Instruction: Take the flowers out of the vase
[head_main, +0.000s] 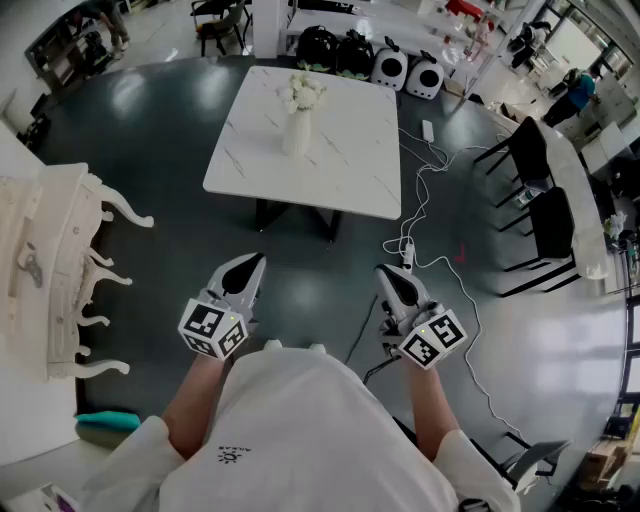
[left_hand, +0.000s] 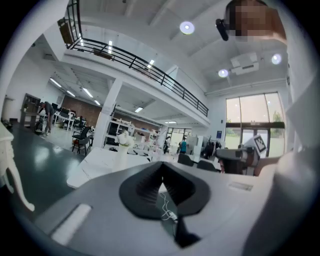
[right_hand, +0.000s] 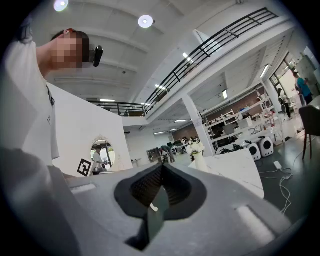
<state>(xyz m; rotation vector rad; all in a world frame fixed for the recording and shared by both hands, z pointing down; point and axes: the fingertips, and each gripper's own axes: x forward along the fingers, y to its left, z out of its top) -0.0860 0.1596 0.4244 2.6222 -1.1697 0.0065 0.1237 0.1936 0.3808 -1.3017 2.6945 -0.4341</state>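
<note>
**Flowers standing in vase, tongs well back**

White flowers are sitting in a slim white vase on a white marbled square table. Well apart from them, the left gripper and right gripper are hanging over the dark glossy floor, jaws pressed together and empty.

We are in an open office-lab hall: a railed mezzanine above the left gripper, with shelving and office chairs ahead.

The surface looks like smooth white stone with faint marble veining; the vase is matt white. The floor is dark, polished, reflective. The left tool and right tool have matt grey plastic shells and black ribbed pads
</note>
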